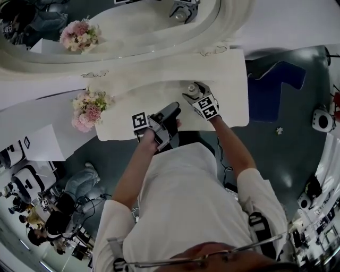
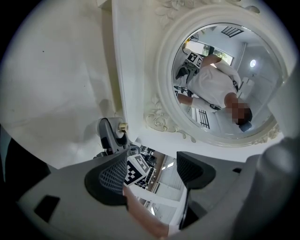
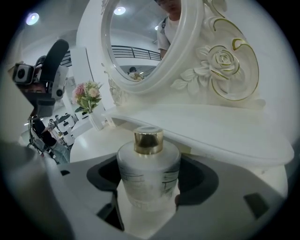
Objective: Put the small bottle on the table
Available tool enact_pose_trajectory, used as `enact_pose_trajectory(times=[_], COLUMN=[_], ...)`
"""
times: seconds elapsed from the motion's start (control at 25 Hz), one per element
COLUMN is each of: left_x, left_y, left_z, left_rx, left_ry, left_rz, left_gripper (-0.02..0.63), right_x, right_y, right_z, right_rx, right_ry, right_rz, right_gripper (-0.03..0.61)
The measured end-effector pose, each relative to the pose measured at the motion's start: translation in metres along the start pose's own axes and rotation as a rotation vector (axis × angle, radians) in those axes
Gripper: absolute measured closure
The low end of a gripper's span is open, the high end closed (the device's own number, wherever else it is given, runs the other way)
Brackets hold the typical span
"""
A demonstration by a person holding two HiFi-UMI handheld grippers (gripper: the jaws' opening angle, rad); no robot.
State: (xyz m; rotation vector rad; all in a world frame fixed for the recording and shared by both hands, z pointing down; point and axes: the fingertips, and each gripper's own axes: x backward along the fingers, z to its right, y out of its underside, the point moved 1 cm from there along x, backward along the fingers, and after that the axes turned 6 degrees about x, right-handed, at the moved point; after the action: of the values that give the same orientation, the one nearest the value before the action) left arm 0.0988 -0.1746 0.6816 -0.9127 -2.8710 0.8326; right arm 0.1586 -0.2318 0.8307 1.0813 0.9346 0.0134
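Frosted small bottle tight between right fingers

This looks like a staged bedroom corner inside a lab or recording hall, not a real home; the white dressing table, its carved oval mirror and the pink flowers are domestic dress; they stand on a bare grey floor with loose cables, a blue mat and a small white device (its kind is unclear); people sit among equipment nearby; the mirror reflects a railing and a ceiling light.
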Motion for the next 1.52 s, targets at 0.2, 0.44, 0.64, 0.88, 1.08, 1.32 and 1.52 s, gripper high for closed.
enact_pose_trajectory(times=[0.2,0.44,0.64,0.88,1.08,1.32,1.52], left_x=[0.003,0.006,0.005,0.002,-0.001,0.004,0.01], left_y=[-0.004,-0.002,0.0,0.004,0.005,0.005,0.003], left_z=[-0.003,-0.006,-0.012,-0.013,-0.014,-0.012,-0.006], left_rx=[0.011,0.01,0.014,0.015,0.014,0.01,0.002], left_ry=[-0.003,-0.003,-0.012,-0.016,-0.011,0.001,0.021], left_rz=[0.015,0.019,0.011,0.004,-0.003,0.009,0.006], left_gripper=[0.281,0.281,0.281,0.281,0.281,0.281,0.281], right_x=[-0.005,0.0,0.003,0.005,0.006,0.003,0.015], right_y=[0.01,0.027,0.033,0.04,0.046,0.048,0.036], right_z=[0.008,0.019,0.021,0.015,0.012,0.008,0.01], right_rx=[-0.005,-0.014,-0.021,0.009,0.082,0.123,0.129], right_ry=[0.014,0.04,0.053,0.063,0.078,0.068,0.085], right_rz=[-0.007,-0.021,-0.008,-0.051,-0.088,-0.116,-0.101], right_gripper=[0.235,0.235,0.235,0.233,0.232,0.225,0.222])
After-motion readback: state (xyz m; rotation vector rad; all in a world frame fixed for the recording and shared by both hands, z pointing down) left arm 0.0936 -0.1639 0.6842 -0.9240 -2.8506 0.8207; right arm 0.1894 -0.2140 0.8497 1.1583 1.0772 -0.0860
